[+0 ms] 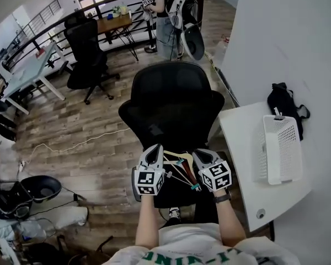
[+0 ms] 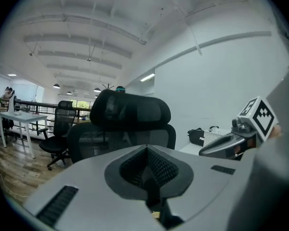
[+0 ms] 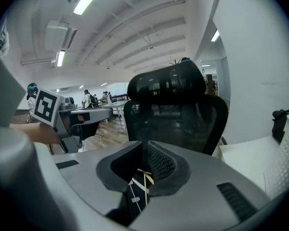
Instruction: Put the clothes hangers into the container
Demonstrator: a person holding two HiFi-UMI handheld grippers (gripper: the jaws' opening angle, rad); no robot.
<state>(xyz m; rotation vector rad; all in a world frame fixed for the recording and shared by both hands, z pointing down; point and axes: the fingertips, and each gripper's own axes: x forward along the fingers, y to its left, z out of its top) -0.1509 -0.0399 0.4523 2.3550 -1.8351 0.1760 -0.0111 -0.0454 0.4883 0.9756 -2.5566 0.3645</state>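
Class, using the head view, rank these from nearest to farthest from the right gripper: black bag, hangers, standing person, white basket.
1. Hangers, at its jaws.
2. Basket, on the right-hand table.
3. Bag, beyond the basket.
4. Person, across the room.

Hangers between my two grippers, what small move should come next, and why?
Probably open the right gripper and lower it onto the hangers. Its jaws stand nearly together with no hanger clearly pinched. The hangers sit just below them over the black chair seat, and the white basket waits on the table to the right.
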